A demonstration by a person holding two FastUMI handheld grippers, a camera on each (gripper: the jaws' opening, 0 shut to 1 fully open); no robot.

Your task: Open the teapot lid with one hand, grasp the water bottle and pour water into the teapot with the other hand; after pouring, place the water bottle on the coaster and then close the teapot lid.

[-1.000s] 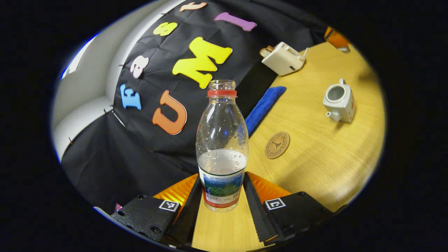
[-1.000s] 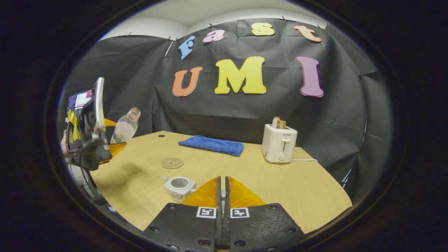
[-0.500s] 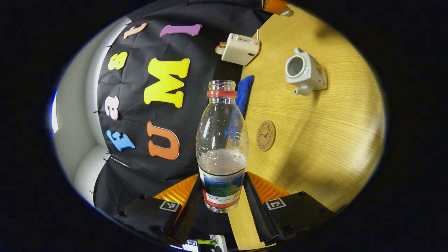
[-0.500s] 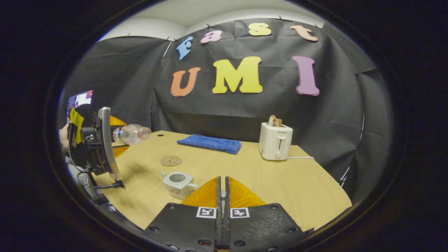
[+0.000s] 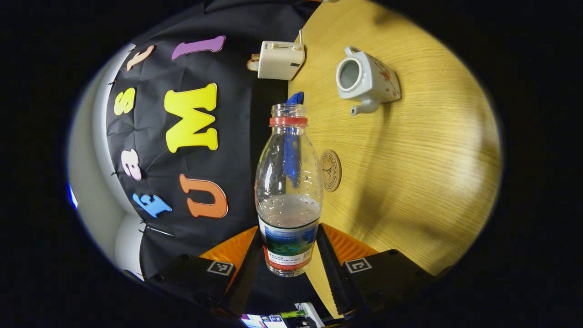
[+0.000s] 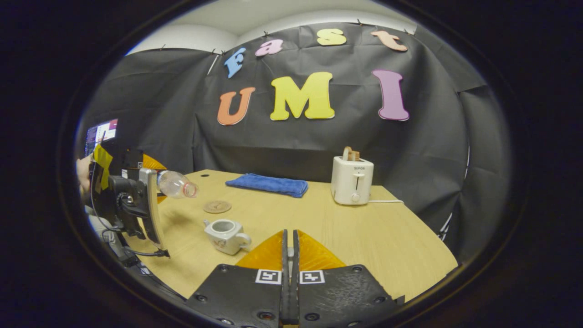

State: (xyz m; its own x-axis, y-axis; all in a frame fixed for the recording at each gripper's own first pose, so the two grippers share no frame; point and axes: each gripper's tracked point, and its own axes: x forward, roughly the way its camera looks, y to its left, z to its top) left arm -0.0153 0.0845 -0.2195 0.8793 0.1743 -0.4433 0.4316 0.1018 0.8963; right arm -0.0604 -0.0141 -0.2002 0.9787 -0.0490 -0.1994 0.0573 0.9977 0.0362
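Since a second ago you've tipped the clear plastic water bottle with the red neck ring [image 5: 288, 191] from slanting upward to lying about level, mouth pointing over the light wooden table [image 5: 423, 182], and brought it closer to the small white ceramic teapot [image 5: 367, 81]. Your left gripper [image 5: 288, 255] pinches the bottle's labelled lower part, one finger on each side. Water sits in the lower part, with droplets on the inside wall. No cap on the mouth.

From the right gripper view the bottle [image 6: 176, 184] hangs in the air to the left of and above the teapot [image 6: 224, 230], not over its opening. The teapot stands upright on the table with its top open and its handle toward your right gripper [image 6: 288, 255]. That gripper's fingers are pressed close together; something small sits between them, but I can't tell what.

The round brown coaster [image 6: 217, 207] lies flat behind the teapot, apart from it. Farther back are a folded blue cloth [image 6: 268, 184] and a white toaster [image 6: 351, 180] with bread in its slot.
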